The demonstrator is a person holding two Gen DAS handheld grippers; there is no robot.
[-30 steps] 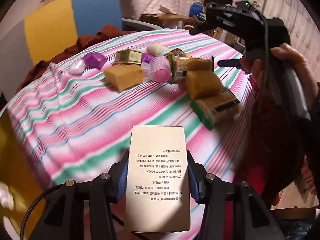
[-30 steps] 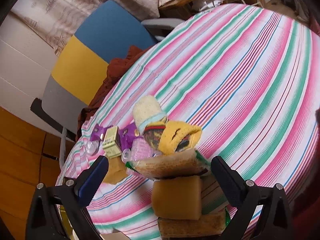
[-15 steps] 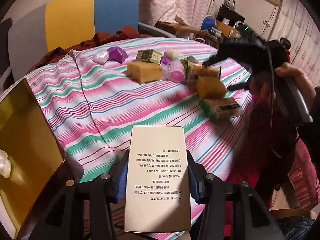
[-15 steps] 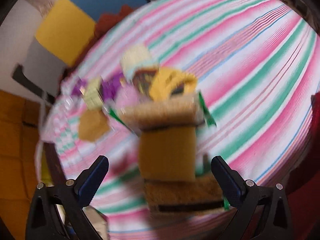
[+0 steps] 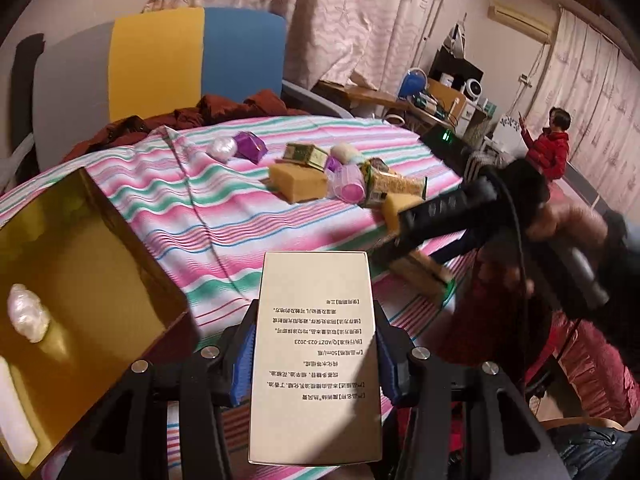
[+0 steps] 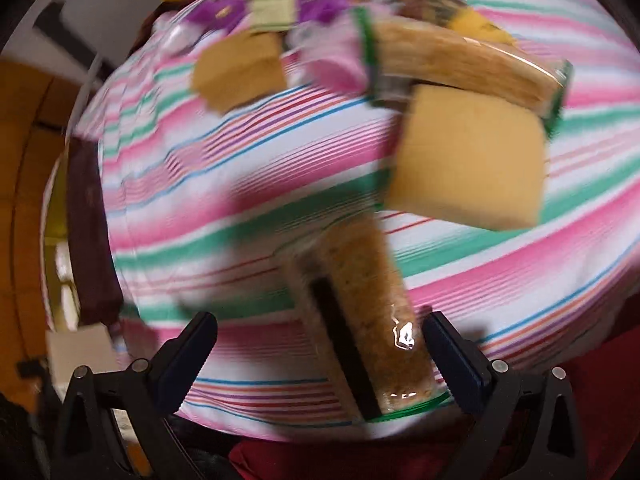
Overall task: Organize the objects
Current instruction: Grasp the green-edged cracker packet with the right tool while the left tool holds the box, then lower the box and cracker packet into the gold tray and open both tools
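left gripper (image 5: 314,354) clenched on box (image 5: 314,356), above table edge beside gold tray (image 5: 86,280) | right gripper (image 6: 320,354) spread wide, packet (image 6: 360,320) on tablecloth (image 6: 240,160) between fingers, frame blurred

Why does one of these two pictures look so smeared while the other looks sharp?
Right wrist view: motion blur smears the striped tablecloth and the yellow sponge; only the right tool, fixed to the camera, looks crisp. Left wrist view: mostly sharp, the print on the white box in the left tool readable, though the fisheye lens bends the edges.
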